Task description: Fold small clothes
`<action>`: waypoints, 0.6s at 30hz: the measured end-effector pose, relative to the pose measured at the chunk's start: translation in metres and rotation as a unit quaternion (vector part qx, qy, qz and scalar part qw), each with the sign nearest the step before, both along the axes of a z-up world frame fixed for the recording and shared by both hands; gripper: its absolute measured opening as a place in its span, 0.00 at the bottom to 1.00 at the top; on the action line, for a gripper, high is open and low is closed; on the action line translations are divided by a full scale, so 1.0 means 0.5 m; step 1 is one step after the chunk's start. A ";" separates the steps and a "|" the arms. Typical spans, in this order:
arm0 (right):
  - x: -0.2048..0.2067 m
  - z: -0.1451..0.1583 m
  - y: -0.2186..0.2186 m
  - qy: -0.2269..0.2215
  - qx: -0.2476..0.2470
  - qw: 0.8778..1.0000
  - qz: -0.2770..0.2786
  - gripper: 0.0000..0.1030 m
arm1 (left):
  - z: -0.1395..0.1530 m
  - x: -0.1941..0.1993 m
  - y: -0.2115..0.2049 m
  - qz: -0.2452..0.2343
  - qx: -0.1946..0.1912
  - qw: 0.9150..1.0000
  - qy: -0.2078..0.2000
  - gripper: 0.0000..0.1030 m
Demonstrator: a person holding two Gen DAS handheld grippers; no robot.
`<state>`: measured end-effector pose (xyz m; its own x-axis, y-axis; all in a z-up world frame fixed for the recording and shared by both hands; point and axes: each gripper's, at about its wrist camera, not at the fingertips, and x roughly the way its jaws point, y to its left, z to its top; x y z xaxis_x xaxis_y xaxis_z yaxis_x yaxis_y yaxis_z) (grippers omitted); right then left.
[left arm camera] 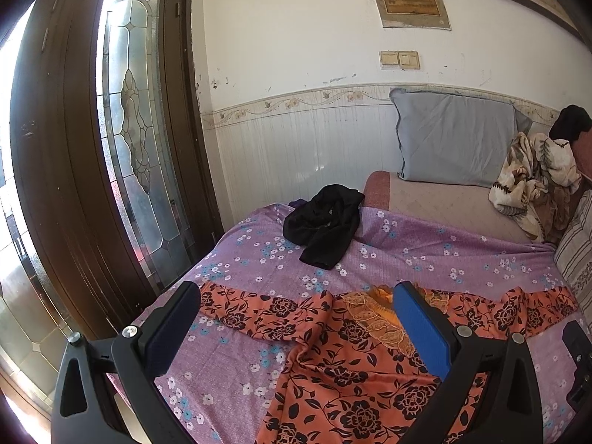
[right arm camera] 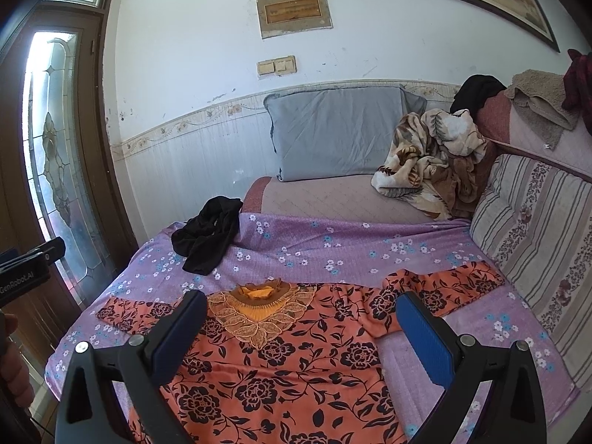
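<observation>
Orange floral top [right arm camera: 281, 370] spread flat, front up, across lower centre of right wrist view, lying on purple flowered bedsheet [right arm camera: 333, 244]. Gold embroidered neckline [right arm camera: 259, 310] toward frame centre. One sleeve [right arm camera: 436, 288] stretched out to right of frame, bent back on itself near the cuff; other sleeve [right arm camera: 125, 310] out to left. Some rucking below the shoulder in left wrist view [left arm camera: 307, 351].

Fabric judged thin, light, limp, likely a bit slick: no stiffness to hold a crease, apt to slide on the sheet and drag along when one edge is lifted. Embroidery probably firmer than the rest. Best purchase judged at sleeve cuffs and shoulder seams, pinching a single layer at the edge; hem is out of frame.

Left tool [left arm camera: 296, 322] jaws wide, holding nothing, hanging above left sleeve and shoulder. Right tool [right arm camera: 299, 329] likewise wide and empty, above chest and right sleeve.

Black garment [right arm camera: 207, 236] crumpled upper left of the sheet, well apart from the top. Beyond: grey pillow [right arm camera: 340, 133] against wall, patterned blanket [right arm camera: 433, 155] heaped right.
</observation>
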<state>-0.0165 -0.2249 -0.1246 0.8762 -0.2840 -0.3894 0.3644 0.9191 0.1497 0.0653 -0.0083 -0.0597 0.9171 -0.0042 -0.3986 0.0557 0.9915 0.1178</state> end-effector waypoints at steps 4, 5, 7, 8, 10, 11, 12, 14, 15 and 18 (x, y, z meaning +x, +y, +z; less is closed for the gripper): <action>0.016 -0.020 -0.017 0.010 0.005 1.000 -0.006 1.00 | -0.019 0.023 -0.015 -0.003 0.004 1.000 0.011 1.00; 0.021 -0.025 -0.022 0.013 0.007 1.000 -0.007 1.00 | -0.024 0.029 -0.019 -0.004 0.006 1.000 0.014 1.00; 0.032 -0.037 -0.034 0.020 0.012 1.000 -0.009 1.00 | -0.033 0.041 -0.029 -0.005 0.007 1.000 0.019 1.00; 0.038 -0.041 -0.039 0.023 0.013 1.000 -0.010 1.00 | -0.038 0.048 -0.033 -0.005 0.008 1.000 0.021 1.00; 0.049 -0.052 -0.052 0.029 0.016 0.999 -0.014 1.00 | -0.048 0.063 -0.044 -0.007 0.009 1.000 0.026 1.00; 0.055 -0.058 -0.060 0.032 0.018 0.999 -0.016 1.00 | -0.055 0.071 -0.049 -0.007 0.010 1.000 0.029 1.00; 0.061 -0.064 -0.068 0.035 0.019 0.999 -0.018 1.00 | -0.062 0.079 -0.056 -0.008 0.011 0.999 0.031 1.00; 0.073 -0.080 -0.088 0.040 0.022 0.999 -0.024 1.00 | -0.081 0.097 -0.070 -0.010 0.012 0.999 0.038 1.00; 0.080 -0.089 -0.102 0.041 0.026 0.998 -0.026 1.00 | -0.095 0.110 -0.078 -0.012 0.011 0.999 0.042 1.00; 0.098 -0.129 -0.173 0.034 0.058 0.997 -0.034 1.00 | -0.167 0.165 -0.109 -0.024 0.008 0.997 0.074 1.00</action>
<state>0.0326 -0.3114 -0.1893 0.8274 -0.2904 -0.4808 0.4374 0.8701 0.2273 0.1479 -0.0630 -0.1431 0.8468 -0.0384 -0.5306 0.1205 0.9853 0.1209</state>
